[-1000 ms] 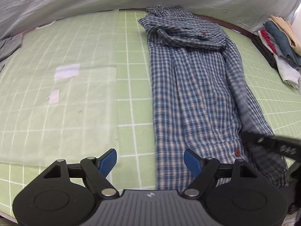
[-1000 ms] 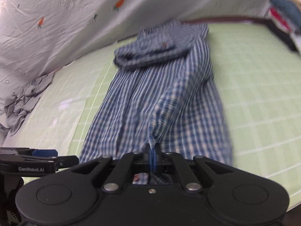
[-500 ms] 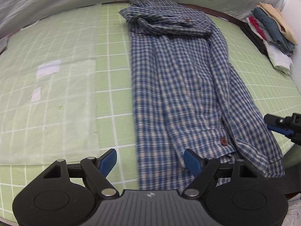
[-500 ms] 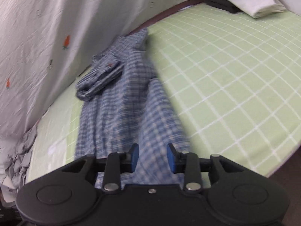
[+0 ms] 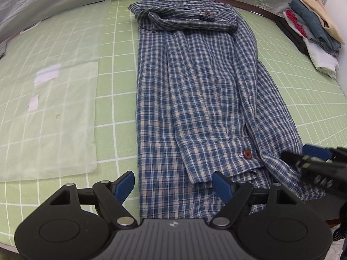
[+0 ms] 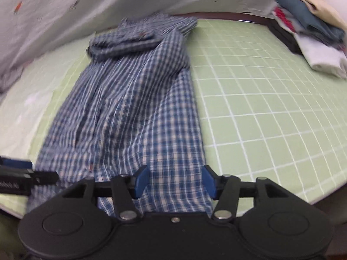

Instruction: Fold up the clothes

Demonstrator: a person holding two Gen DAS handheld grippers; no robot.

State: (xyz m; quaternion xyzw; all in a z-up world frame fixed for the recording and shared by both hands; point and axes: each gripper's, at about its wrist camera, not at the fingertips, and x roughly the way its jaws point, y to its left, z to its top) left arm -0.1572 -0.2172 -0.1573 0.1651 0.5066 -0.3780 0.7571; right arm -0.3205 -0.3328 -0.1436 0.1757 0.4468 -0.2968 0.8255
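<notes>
A blue plaid shirt (image 5: 195, 91) lies lengthwise on the green grid mat (image 5: 117, 91), folded into a long narrow strip, with a sleeve laid down it and its buttoned cuff (image 5: 229, 151) near the hem. My left gripper (image 5: 173, 184) is open and empty, hovering over the shirt's near left hem. My right gripper (image 6: 174, 183) is open and empty over the shirt (image 6: 134, 108) at its near right hem; it also shows in the left wrist view (image 5: 314, 158) at the right edge.
A stack of folded clothes (image 5: 312, 28) sits at the far right corner, also in the right wrist view (image 6: 312, 36). A translucent plastic sheet (image 5: 47, 99) covers the mat's left part. A white printed cloth (image 6: 65, 10) hangs behind the table.
My right gripper let go of the shirt's hem, opened wide and swung back over the near right hem. The left gripper moved slightly closer over the hem, still open.
</notes>
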